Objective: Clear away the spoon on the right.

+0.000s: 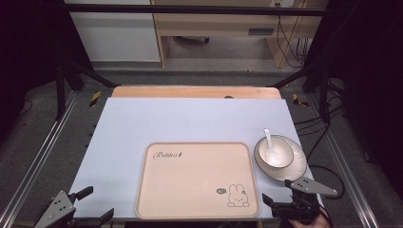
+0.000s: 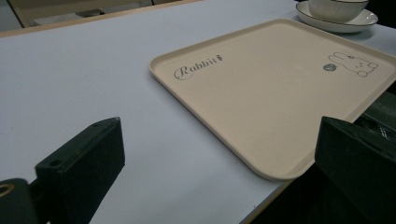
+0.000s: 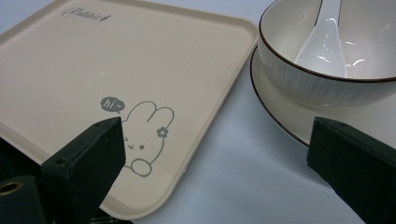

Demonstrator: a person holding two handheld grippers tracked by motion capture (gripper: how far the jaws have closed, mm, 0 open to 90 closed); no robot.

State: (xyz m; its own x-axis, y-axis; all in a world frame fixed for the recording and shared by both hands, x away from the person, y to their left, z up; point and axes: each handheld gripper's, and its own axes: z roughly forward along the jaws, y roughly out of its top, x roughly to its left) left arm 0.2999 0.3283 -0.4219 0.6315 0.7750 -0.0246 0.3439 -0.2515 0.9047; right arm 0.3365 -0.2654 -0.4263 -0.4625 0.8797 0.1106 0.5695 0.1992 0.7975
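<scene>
Standing wide apart and empty, both the left tongs (image 1: 90, 205) and the right tongs (image 1: 285, 196) are held near the tabletop's (image 1: 190, 118) front edge, where the bowl (image 1: 273, 152), apparently loose on its saucer (image 1: 297, 166) beside the tray (image 1: 197, 180), could be tipped and its spoon (image 1: 270, 142) spilled by an off-centre grip.

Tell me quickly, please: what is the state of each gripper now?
Left gripper: open, holding nothing, near the tray.
Right gripper: open, holding nothing, in front of the bowl and plate.
</scene>
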